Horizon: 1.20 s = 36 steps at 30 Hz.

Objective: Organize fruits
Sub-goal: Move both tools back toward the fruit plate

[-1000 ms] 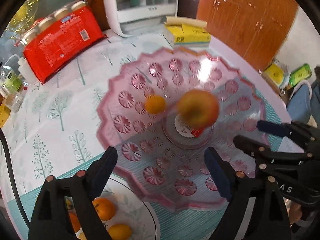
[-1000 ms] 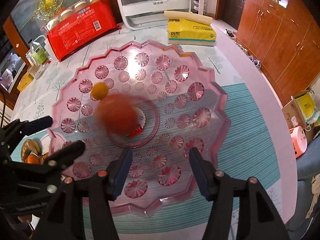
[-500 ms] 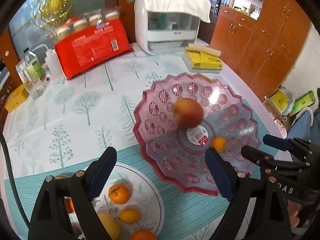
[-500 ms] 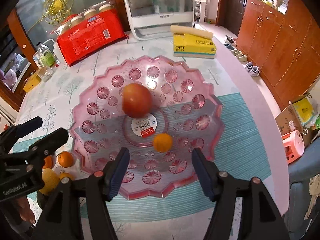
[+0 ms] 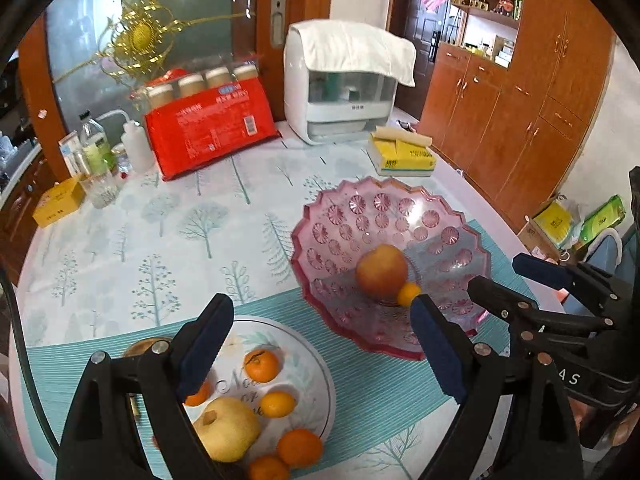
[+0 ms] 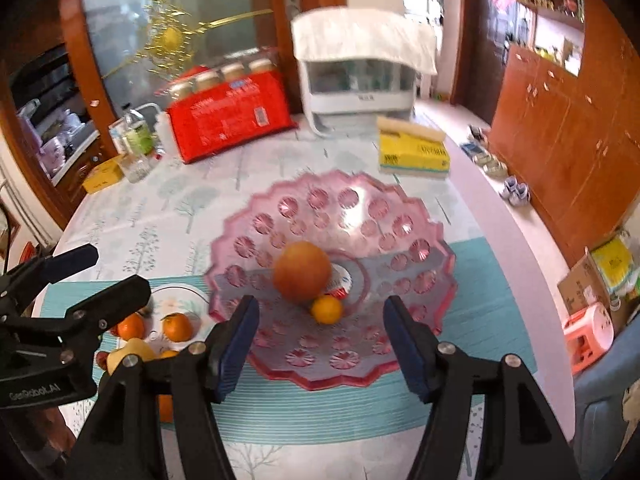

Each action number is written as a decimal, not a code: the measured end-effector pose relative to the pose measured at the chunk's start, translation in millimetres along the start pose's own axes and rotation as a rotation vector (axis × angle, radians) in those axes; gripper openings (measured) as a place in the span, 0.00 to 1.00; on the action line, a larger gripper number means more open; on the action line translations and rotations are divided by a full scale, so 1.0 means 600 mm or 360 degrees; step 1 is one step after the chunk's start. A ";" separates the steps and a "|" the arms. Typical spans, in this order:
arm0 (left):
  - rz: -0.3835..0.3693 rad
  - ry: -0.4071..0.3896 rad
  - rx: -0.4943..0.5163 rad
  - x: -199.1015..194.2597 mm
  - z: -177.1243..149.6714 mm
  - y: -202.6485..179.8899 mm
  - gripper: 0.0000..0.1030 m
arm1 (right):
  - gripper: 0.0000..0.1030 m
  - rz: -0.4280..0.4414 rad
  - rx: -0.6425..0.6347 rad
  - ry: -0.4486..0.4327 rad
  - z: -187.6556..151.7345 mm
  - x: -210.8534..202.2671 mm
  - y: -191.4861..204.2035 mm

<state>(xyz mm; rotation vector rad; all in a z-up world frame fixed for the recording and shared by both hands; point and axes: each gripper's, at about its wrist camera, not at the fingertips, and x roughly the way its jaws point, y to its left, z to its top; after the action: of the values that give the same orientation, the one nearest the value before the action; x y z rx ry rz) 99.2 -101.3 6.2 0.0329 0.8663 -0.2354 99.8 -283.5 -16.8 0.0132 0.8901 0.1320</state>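
A pink glass fruit dish (image 5: 448,240) (image 6: 400,216) holds a red-orange apple (image 5: 382,272) (image 6: 302,272) with a small orange fruit (image 5: 409,294) (image 6: 327,309) touching its near side. A white plate (image 5: 312,376) (image 6: 180,294) at the front left holds several small oranges (image 5: 261,365) (image 6: 177,326) and a yellow pear (image 5: 226,428). My left gripper (image 5: 320,352) is open and empty, above the mat between plate and dish. My right gripper (image 6: 320,344) is open and empty, near the dish's front rim.
A red package of jars (image 5: 208,132), a white appliance under a cloth (image 5: 344,92), a yellow tissue box (image 5: 402,154), and bottles (image 5: 96,156) stand at the table's back. Wooden cabinets (image 5: 520,92) line the right. A teal mat (image 5: 376,392) lies under both dishes.
Both grippers have pulled back and up from the dish, so more of the table shows. The apple and small orange have rolled to rest together at the dish's centre.
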 end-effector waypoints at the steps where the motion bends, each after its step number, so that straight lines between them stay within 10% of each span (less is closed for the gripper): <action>1: 0.0012 -0.0010 0.0002 -0.009 -0.003 0.003 0.87 | 0.63 0.0007 -0.0016 -0.0010 0.000 -0.006 0.006; 22: 0.0427 -0.0024 -0.0427 -0.159 -0.116 0.221 0.90 | 0.63 0.0317 -0.0447 0.0059 -0.037 -0.017 0.207; 36: 0.0466 0.0291 -0.0565 -0.087 -0.249 0.244 0.90 | 0.63 0.0493 -0.0566 0.0217 -0.070 0.031 0.284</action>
<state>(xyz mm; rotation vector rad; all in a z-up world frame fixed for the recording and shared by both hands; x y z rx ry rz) -13.4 69.8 -60.7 -0.1509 1.0623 0.2005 60.4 -114.1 -46.4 -0.1918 0.9863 0.5845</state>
